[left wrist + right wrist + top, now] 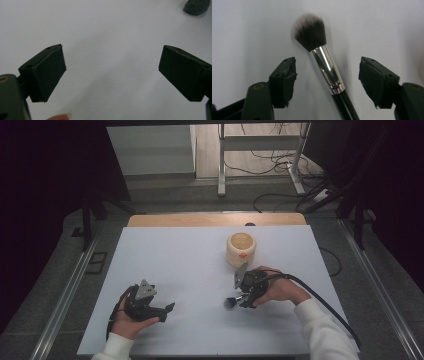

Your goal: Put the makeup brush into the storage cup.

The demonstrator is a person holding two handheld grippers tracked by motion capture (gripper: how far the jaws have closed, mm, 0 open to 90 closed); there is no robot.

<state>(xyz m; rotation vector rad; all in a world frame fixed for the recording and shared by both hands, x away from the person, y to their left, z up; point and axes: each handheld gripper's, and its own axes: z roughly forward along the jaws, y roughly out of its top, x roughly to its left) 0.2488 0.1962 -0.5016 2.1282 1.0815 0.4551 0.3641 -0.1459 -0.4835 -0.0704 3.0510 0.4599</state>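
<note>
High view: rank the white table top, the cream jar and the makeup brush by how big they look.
1. White table top, by far the largest.
2. Cream jar.
3. Makeup brush, smallest, though the right gripper hides most of its handle, so its full length is uncertain.

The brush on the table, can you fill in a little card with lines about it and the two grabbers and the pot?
brush: makeup brush lying flat on the white table, dark bristles, shiny silver collar, black handle
right gripper: jaws either side of the brush, gaps on both sides, not touching it
left gripper: jaws wide apart, nothing between them, over bare table
pot: cream round pot, beyond the right hand, apart from the brush
brush picked up: not yet
</note>
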